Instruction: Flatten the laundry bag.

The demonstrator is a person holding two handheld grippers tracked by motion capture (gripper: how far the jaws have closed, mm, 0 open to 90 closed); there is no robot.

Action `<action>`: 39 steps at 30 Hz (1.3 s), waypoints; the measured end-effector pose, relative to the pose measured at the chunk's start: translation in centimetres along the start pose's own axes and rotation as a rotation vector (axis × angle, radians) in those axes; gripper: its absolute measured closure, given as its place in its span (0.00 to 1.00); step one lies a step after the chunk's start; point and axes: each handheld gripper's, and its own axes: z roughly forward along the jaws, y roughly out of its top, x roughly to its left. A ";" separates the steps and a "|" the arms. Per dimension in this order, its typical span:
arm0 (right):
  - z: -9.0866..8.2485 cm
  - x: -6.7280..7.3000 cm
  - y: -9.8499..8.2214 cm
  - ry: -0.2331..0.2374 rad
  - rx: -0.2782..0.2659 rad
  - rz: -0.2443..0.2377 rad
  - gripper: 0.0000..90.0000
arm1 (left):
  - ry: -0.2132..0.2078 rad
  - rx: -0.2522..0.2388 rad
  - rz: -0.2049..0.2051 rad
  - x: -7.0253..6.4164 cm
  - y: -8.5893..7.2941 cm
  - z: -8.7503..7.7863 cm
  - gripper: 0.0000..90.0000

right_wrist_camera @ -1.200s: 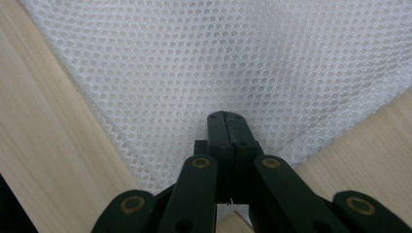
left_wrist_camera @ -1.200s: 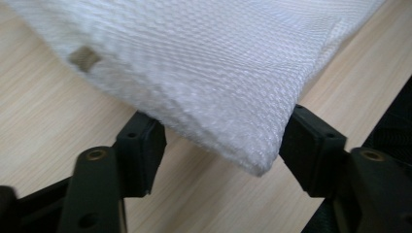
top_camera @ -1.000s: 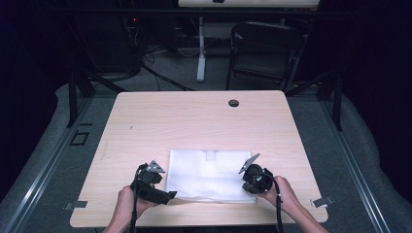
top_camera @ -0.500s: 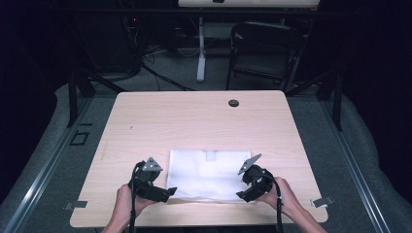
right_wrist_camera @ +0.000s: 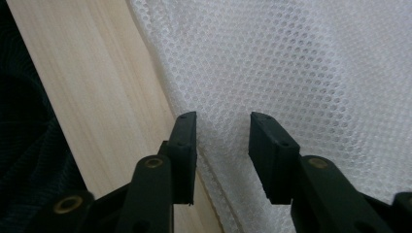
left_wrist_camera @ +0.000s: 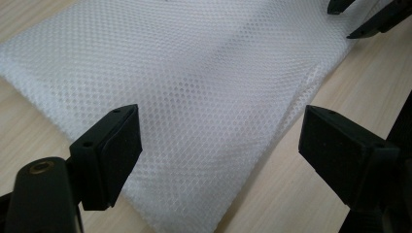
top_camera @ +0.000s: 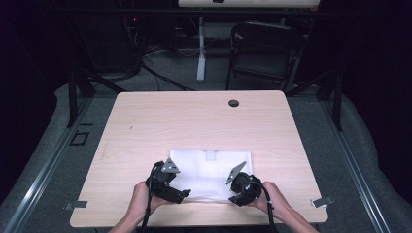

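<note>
Worktop (top_camera: 145,126) carries mesh (top_camera: 209,170); left gripper (left_wrist_camera: 218,145) gapes over its edge, right gripper (right_wrist_camera: 222,145), just been closing, straddles the hem unclamped: pinch next.

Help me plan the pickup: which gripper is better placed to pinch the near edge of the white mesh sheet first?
Probably the right gripper: its narrow, just-closing jaws already straddle the hem of the white mesh sheet. The left gripper stands wide open over its corner.
</note>
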 end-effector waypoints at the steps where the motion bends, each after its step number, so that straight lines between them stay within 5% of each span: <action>1: 0.0 0.0 0.0 0.000 0.000 0.000 0.72 | 0.000 0.000 0.000 0.0 0.0 0.0 0.17; 7: 0.5 -0.1 0.1 -0.010 0.019 -0.004 0.94 | -0.036 0.017 0.018 -0.2 0.5 1.2 0.19; 11: 0.5 -0.3 0.1 -0.004 0.023 0.009 0.99 | -0.057 0.032 0.050 -0.8 1.0 2.0 0.21; 20: -1.3 -0.5 0.3 -0.011 -0.041 0.034 1.00 | -0.089 0.048 0.113 -2.1 2.0 3.7 0.22; 26: -1.9 -0.6 0.3 -0.009 -0.065 0.048 1.00 | -0.092 0.040 0.114 -2.4 2.1 3.9 0.23; 39: -3.2 -1.2 0.3 -0.019 -0.132 0.094 1.00 | -0.099 0.071 0.171 -3.2 2.9 5.2 0.41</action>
